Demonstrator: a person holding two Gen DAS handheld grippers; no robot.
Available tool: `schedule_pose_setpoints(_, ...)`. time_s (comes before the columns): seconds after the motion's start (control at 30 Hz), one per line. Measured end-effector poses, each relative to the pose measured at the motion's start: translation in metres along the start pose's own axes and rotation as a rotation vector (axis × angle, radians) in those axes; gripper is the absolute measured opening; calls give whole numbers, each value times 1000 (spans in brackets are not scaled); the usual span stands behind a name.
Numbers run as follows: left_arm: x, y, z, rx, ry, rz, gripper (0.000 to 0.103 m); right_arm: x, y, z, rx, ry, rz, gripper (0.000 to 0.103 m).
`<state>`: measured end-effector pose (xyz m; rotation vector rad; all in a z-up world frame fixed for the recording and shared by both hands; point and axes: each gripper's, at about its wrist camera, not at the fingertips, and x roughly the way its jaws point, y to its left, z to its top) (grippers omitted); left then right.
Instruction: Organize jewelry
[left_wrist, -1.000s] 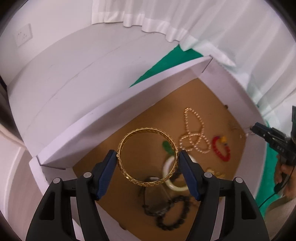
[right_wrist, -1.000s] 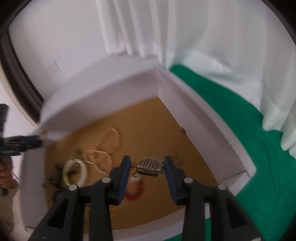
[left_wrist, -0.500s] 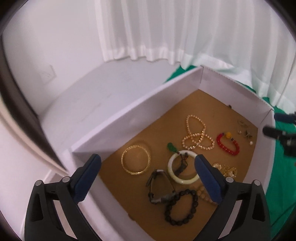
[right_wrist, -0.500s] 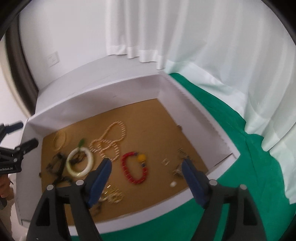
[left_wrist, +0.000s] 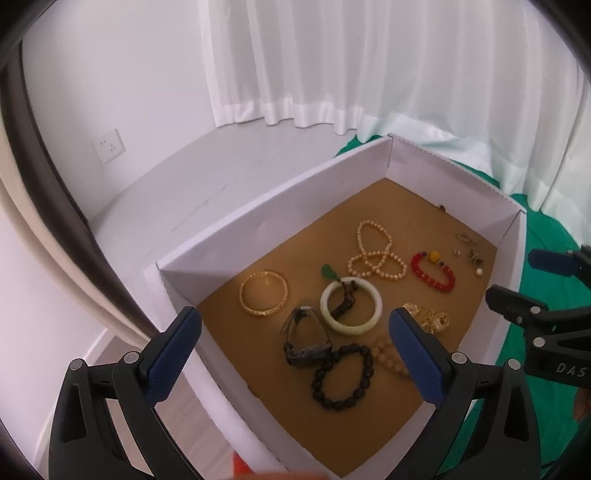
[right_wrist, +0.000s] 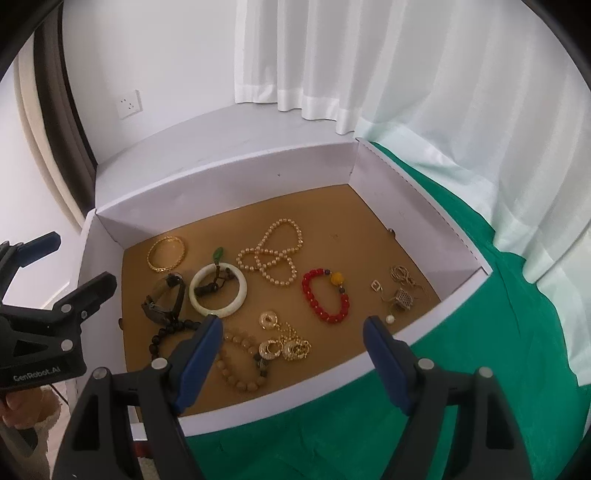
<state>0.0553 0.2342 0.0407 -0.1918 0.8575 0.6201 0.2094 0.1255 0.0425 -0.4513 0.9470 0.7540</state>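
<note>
Left tool hangs wide open over the near-left corner of the white box, nothing between its blue pads. Right tool likewise spread wide and empty, poised above the box's front edge.

Just beyond the left tool: a dark watch, a black bead bracelet touching it, and a pale jade bangle lying flat with a dark cord piece across it. Ahead and to the left, near the box's left wall, the gold bangle lies flat on the brown floor.

Ahead of the right tool, a red bead bracelet with a yellow bead; further out, the looped pearl necklace. Between its fingers, a heap of gold rings and chain and a tan bead bracelet. Off to its right, small earrings and a filigree charm near the box's right wall. The box sits on a green cloth.
</note>
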Motion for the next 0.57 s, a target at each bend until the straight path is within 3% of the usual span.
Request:
schedule_pose_setpoints(0.37, 6, 11, -3, -46, 42, -44, 102, 5, 13, -3, 0, 31, -34, 80)
schedule_pose_setpoints(0.57, 4, 9, -6, -51, 16, -16, 102, 4, 14, -2, 3, 25, -18, 80)
